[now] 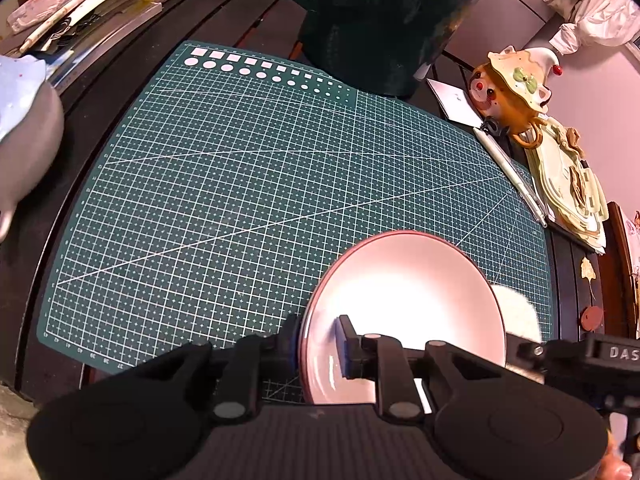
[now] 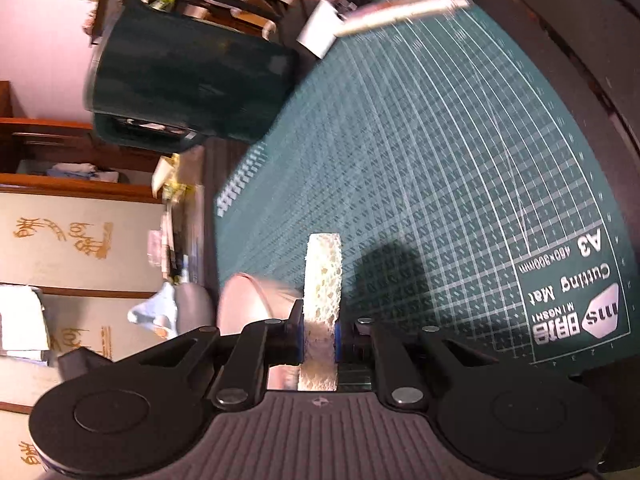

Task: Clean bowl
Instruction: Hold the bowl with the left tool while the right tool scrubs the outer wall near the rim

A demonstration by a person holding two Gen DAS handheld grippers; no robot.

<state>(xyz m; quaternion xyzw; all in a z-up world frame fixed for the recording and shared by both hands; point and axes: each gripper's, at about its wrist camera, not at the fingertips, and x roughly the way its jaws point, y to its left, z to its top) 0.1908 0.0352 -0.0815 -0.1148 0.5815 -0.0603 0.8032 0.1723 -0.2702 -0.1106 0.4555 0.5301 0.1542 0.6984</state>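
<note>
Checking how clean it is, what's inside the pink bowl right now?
The bowl looks empty: bare glossy pink, glare mid-bowl. One finger of the left gripper clamps its rim and covers the near wall, so residue there can't be seen.

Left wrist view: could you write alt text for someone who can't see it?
The left hand-held gripper clamps the rim of a pink bowl tilted above a green cutting mat. A white sponge shows just behind the bowl's right edge.

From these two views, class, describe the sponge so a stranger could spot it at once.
Start at the green cutting mat covering the dark table. Above its near edge, the right gripper clamps the sponge: a pale, porous slab standing on edge, beside the smooth pink bowl.
</note>
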